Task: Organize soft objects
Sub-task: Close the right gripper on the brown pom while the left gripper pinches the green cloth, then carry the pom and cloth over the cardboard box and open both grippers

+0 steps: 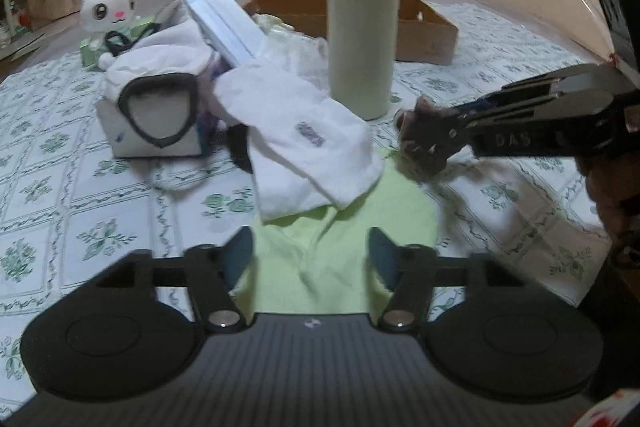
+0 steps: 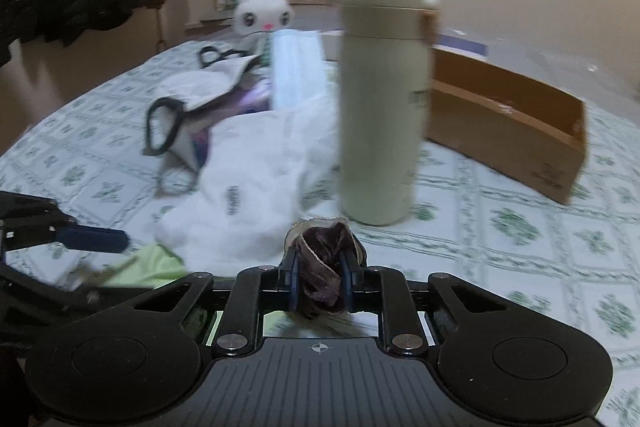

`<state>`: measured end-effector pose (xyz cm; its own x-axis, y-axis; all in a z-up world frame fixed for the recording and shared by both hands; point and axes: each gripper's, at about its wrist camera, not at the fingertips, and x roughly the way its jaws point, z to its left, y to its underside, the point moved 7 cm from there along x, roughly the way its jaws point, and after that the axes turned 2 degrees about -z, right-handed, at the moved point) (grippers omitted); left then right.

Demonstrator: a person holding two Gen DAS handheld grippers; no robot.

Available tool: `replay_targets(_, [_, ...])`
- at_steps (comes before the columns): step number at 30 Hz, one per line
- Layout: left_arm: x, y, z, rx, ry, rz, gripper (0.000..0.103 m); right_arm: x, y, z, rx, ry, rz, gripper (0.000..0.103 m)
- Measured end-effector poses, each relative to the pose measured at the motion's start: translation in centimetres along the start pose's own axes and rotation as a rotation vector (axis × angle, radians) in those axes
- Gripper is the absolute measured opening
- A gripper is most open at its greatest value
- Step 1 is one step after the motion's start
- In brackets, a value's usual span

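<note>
right gripper (image 2: 320,277) pinching dark brown scrunchie (image 2: 322,263) above table, just in front of cream flask (image 2: 380,99). left gripper (image 1: 311,255) hanging spread over green cloth (image 1: 340,239); white sock (image 1: 308,151) lying partly over cloth.

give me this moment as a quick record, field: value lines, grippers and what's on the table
left gripper: open, over the light green cloth
right gripper: shut on a dark brown velvet scrunchie
white cloth: rumpled, partly overlapping the green cloth
bottle: cream, upright, lid on, behind the cloths
cardboard box: open, behind the bottle
face masks: white with black loops, draped on a small box
plush bunny: white, far edge
tablecloth: white with green floral print
</note>
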<state>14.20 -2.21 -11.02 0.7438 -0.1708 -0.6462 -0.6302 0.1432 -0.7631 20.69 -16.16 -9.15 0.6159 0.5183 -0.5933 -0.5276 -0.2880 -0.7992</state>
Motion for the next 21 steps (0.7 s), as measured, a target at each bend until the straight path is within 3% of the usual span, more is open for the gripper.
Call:
replay_targets(5, [1.7,0.6,-1.2,0.029,-0.003,0.065,0.066,-1.3,0.9,-2.1,0.037,0.049,0.008,0.02])
replay_targets(7, [1.8,0.7,-1.5,0.04,-0.012,0.062,0.06,-1.8,1.1,-2.5,0.052,0.059,0.006,0.02])
replay_targets(9, [1.7,0.6,-1.6,0.032,-0.006,0.066,0.027,-2.2,1.3,-2.7,0.06,0.067,0.004,0.02])
replay_targets(10, [1.6,0.4,-1.5,0.036,-0.021,0.071,0.018,-2.2,1.3,-2.7,0.064,0.07,0.003,0.02])
replay_targets(11, [1.6,0.4,-1.4,0.043,-0.032,0.076,0.0,-2.4,1.4,-2.8,0.07,0.072,0.001,0.02])
replay_targets(15, [0.9,0.4,-0.5,0.024,-0.027,0.084,0.0,-2.6,1.4,-2.8,0.085,0.074,-0.005,0.02])
replay_targets(21, [-2.3,-1.6,0.6,0.025,-0.039,0.0,0.0,-3.6,0.7,-1.9,0.074,0.069,-0.03,0.02])
